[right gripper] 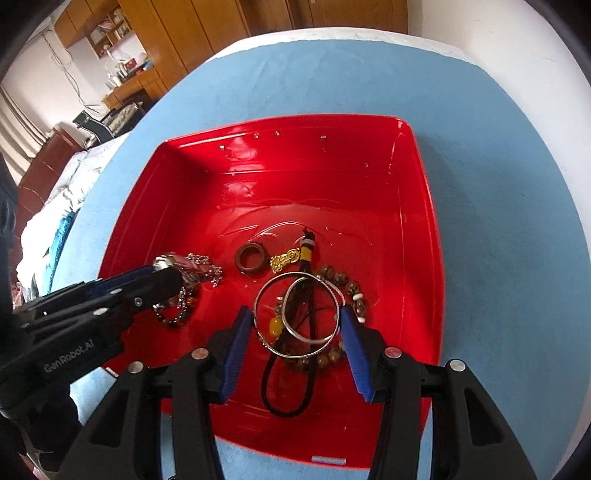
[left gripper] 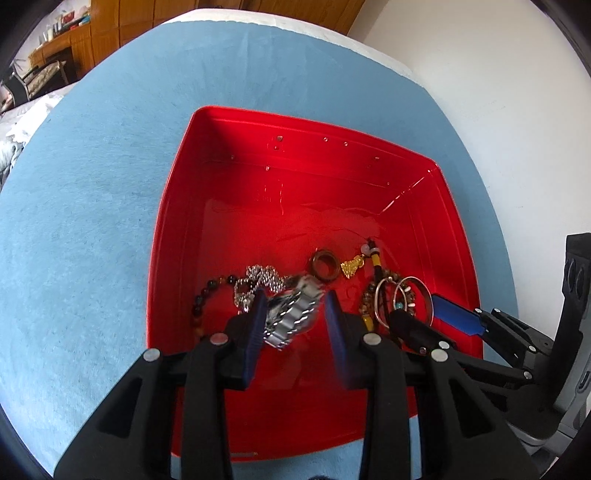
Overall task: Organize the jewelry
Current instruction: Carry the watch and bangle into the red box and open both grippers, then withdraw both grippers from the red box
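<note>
A red tray (left gripper: 168,221) (right gripper: 428,221) lies on a blue cloth with jewelry in its near half. My left gripper (left gripper: 295,301) (right gripper: 166,271) is shut on a silver metal watch (left gripper: 291,317) (right gripper: 168,261), held just over a silver chain (left gripper: 263,277) and a dark bead bracelet (left gripper: 199,301). My right gripper (right gripper: 294,312) (left gripper: 417,308) stands open around two silver bangles (right gripper: 295,325) (left gripper: 402,301). The bangles rest on a brown bead bracelet (right gripper: 343,282) and a black cord (right gripper: 288,391). A brown ring (right gripper: 252,260) and a gold pendant (right gripper: 283,260) lie between the two piles.
The blue cloth (left gripper: 92,221) covers a round white table (left gripper: 480,92). The far half of the tray floor (right gripper: 295,192) is bare. Wooden cupboards (right gripper: 177,33), a desk and a bed with bedding (right gripper: 55,206) stand beyond the table.
</note>
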Available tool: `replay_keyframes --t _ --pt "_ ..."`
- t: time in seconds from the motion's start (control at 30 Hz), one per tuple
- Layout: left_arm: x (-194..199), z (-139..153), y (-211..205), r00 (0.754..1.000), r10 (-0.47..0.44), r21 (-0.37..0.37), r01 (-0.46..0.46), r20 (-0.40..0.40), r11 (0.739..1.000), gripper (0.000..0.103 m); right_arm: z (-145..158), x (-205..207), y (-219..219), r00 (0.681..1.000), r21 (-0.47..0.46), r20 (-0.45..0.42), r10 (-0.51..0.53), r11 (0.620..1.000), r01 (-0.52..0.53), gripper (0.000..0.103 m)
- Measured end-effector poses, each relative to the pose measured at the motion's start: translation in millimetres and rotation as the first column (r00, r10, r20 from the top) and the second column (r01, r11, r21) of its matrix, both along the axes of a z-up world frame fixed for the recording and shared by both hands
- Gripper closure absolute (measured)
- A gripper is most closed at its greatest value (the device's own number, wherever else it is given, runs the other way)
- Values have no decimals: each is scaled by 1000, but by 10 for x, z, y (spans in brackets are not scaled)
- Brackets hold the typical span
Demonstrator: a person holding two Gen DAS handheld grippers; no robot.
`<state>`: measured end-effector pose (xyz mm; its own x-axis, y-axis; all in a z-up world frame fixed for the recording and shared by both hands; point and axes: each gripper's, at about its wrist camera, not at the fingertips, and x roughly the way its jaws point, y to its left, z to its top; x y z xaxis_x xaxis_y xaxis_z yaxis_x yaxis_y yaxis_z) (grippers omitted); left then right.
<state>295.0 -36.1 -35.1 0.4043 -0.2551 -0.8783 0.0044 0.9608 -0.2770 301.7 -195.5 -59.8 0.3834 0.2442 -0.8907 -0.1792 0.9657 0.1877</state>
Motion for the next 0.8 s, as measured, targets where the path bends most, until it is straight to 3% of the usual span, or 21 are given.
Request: replay_keyframes --t 0.1,0.37,0.57,0.8 --pt "15 44 -14 1000 -4 7 4 20 1000 66 8 2 -3 1000 8 8 -4 1000 4 48" --pt "-101 185 66 999 -1 10 0 45 1000 66 209 -178 -106 997 40 73 -14 999 11 48" --pt "-394 363 131 996 -5 40 2 84 999 54 382 -395 -195 994 60 110 -15 998 8 48" --pt "-920 403 359 997 21 87 -27 74 996 48 433 -769 -198 997 74 81 12 997 -18 48"
